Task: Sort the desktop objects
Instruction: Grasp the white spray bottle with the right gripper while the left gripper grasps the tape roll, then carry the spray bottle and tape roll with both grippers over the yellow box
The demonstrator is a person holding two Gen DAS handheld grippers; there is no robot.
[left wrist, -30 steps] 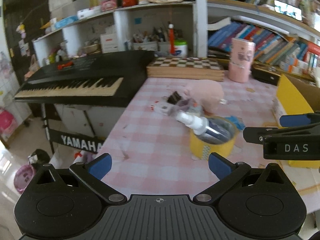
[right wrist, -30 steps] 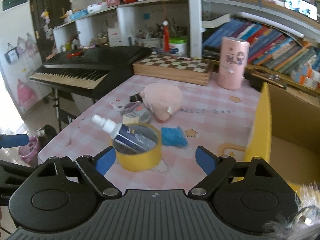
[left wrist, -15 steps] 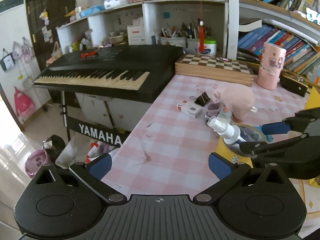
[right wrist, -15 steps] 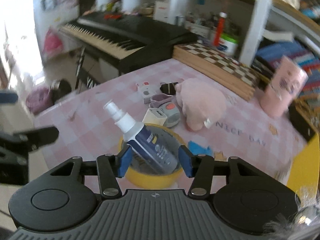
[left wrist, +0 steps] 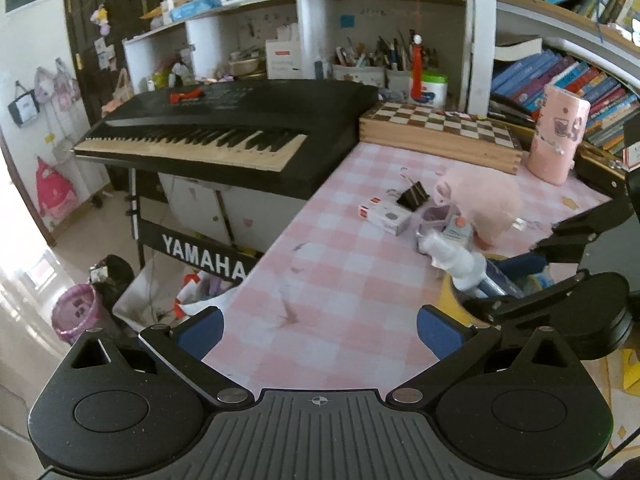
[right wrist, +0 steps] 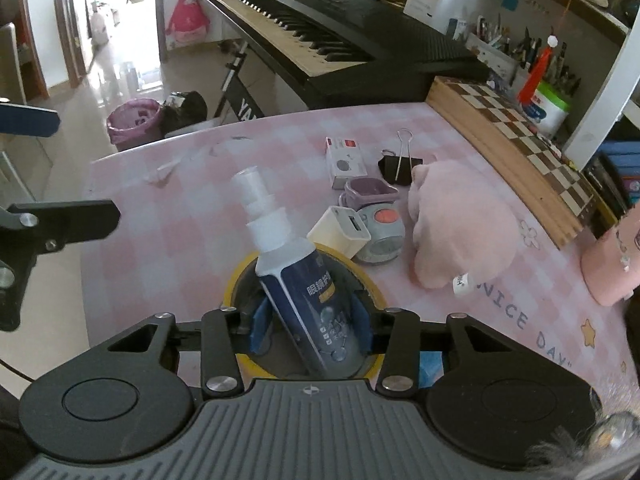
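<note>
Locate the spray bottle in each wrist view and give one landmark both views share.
Left wrist: spray bottle at right of centre, leaning out of the yellow tape roll, beside the right gripper.
Right wrist: spray bottle at lower centre, clamped between the right gripper pads.
Shared landmark: pink plush toy.

The right gripper (right wrist: pixel 308 326) is being pointed steeply downward, its blue pads (right wrist: pixel 260 326) being pressed against both sides of a bottle (right wrist: pixel 304 276). The left gripper (left wrist: pixel 318 330) is being held wide open over the table (left wrist: pixel 340 280), with nothing between its fingers.
</note>
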